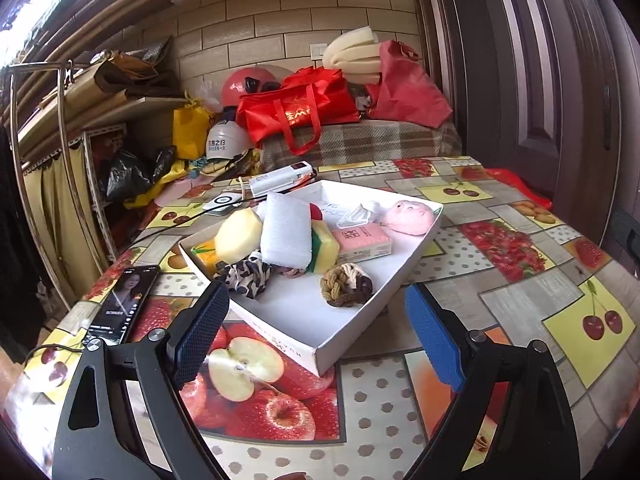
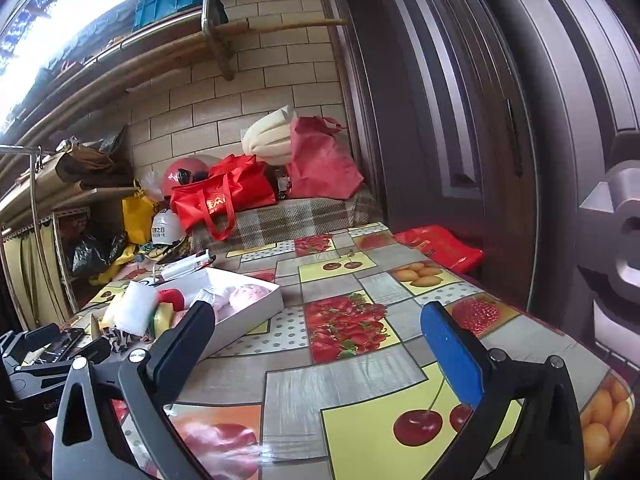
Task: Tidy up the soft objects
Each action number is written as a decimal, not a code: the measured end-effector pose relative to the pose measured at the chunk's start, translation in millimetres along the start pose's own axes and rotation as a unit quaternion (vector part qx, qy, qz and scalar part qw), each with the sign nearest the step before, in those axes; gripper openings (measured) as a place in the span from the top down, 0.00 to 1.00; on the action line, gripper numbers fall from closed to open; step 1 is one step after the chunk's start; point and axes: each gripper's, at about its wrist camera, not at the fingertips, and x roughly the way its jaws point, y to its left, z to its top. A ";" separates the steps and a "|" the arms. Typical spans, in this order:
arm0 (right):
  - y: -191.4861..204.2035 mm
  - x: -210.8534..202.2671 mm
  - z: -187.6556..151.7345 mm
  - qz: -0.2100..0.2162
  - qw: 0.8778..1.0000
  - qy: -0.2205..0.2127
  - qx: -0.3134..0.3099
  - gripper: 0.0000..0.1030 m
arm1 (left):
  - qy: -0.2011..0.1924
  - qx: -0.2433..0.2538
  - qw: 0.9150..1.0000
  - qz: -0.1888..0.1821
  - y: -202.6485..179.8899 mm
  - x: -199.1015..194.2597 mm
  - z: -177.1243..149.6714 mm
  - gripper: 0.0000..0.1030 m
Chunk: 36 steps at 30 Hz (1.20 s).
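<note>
A white shallow box (image 1: 352,324) on the table holds soft things: a white foam block (image 1: 286,232), a pale yellow sponge (image 1: 238,234), a yellow-green sponge (image 1: 324,244), a pink tissue pack (image 1: 364,244), a pink plush toy (image 1: 412,216), a leopard scrunchie (image 1: 248,274) and a braided brown scrunchie (image 1: 346,284). My left gripper (image 1: 316,332) is open and empty, just in front of the box's near corner. My right gripper (image 2: 324,344) is open and empty over the tablecloth, to the right of the box (image 2: 256,312).
A phone (image 1: 120,304) with a lit screen lies left of the box. A white device (image 1: 280,178) and a round charger (image 1: 222,202) lie behind it. A plaid bench with red bags (image 1: 304,108) stands beyond the table. A dark door (image 2: 460,120) is to the right.
</note>
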 end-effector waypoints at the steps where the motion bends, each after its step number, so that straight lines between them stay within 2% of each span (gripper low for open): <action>1: 1.2 -1.7 -0.2 0.000 1.000 -0.004 -0.004 0.00 | 0.000 0.002 1.000 0.004 -0.6 0.0 -0.4 0.12; 6: 0.5 -7.4 -0.1 0.000 1.000 -0.021 -0.009 0.00 | -0.003 0.002 1.000 0.025 -1.1 -2.7 -2.8 0.12; 12: -1.6 -8.3 -0.1 0.003 1.000 -0.022 -0.007 0.00 | -0.016 -0.018 1.000 0.013 6.2 -9.2 -4.0 0.12; 16: -1.4 -7.7 0.7 0.008 1.000 -0.018 -0.007 0.00 | -0.010 -0.010 1.000 -0.005 2.3 -7.1 -2.5 0.12; 25: -2.0 -7.0 1.6 0.008 1.000 -0.019 -0.008 0.00 | 0.000 0.002 1.000 0.003 -4.2 -3.6 -2.3 0.12; 36: -1.6 -6.3 1.4 0.010 1.000 -0.016 -0.005 0.00 | 0.025 -0.017 1.000 0.000 4.6 5.3 -3.3 0.12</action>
